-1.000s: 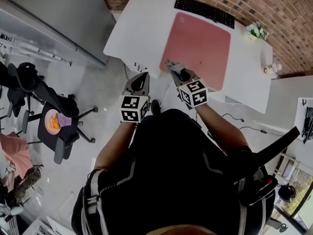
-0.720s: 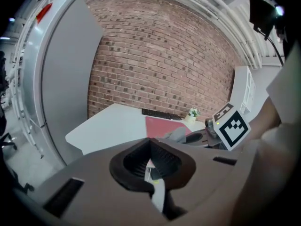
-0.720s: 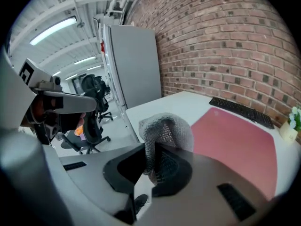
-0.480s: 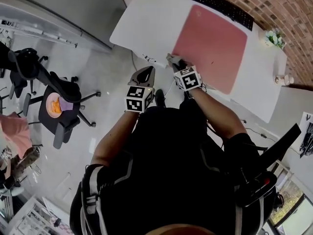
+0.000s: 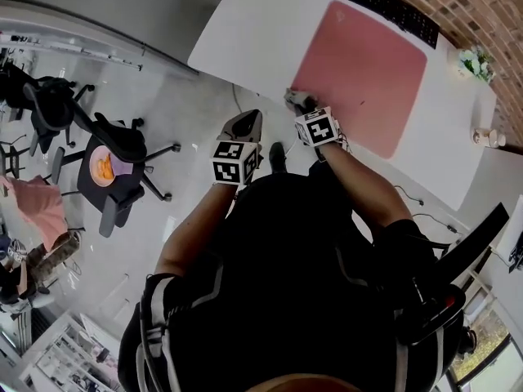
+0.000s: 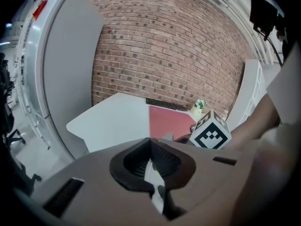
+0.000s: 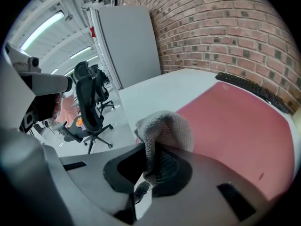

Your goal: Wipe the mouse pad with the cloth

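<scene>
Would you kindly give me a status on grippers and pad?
Right gripper shut on cloth, at near corner of pad. Left gripper shut, empty, short of table. Keyboard past pad's far edge, out of the way.

The cloth (image 7: 167, 126) has its lower end buried in the right tool (image 7: 151, 161) and hides the mouse pad (image 5: 364, 72) at its near corner.

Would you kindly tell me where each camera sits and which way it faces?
Head view: on the person's head, facing steeply down at the white desk, pink mouse pad, left gripper and right gripper; torso and arms show.
Left gripper view: on the left gripper, facing over the desk towards the brick wall; its shut jaws and the right arm show.
Right gripper view: on the right gripper, facing along the mouse pad towards the keyboard; its jaws hold the grey cloth.
Shared: all show mouse pad and keyboard.
</scene>
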The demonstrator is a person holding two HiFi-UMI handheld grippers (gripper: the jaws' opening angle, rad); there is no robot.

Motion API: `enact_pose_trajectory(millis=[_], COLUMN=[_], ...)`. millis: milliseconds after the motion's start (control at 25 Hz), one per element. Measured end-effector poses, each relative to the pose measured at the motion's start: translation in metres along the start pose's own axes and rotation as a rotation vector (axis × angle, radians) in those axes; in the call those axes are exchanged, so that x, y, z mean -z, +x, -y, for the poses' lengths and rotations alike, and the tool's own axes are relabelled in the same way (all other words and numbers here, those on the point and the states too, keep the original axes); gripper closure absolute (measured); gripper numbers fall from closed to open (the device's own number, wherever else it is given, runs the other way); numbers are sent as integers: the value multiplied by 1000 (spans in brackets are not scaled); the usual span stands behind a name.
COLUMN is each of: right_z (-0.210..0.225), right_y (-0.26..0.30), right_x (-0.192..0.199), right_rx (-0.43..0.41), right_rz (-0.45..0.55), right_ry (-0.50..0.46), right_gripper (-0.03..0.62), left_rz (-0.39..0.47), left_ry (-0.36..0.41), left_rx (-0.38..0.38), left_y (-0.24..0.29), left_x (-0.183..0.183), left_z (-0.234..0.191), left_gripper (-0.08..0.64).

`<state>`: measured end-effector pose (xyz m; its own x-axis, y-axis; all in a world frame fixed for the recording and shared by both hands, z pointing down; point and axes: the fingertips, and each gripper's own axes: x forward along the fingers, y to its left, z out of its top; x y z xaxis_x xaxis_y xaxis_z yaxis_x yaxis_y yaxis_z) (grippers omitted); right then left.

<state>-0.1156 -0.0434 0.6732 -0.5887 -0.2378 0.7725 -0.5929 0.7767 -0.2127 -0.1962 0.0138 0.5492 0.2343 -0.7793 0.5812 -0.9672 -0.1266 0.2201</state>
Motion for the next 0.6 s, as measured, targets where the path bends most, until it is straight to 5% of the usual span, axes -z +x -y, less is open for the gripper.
enact_pose_trajectory(millis=[600], right_z=[24], right_y=[-27], right_x=[27], right_rx=[63], right_rz=[28], right_ry=[109], right_gripper=[563], left_rz=[-26], left_ry=[56], left_rx=[118], left_y=[27], left_x=[-12], left_z=[35], left_gripper=[558])
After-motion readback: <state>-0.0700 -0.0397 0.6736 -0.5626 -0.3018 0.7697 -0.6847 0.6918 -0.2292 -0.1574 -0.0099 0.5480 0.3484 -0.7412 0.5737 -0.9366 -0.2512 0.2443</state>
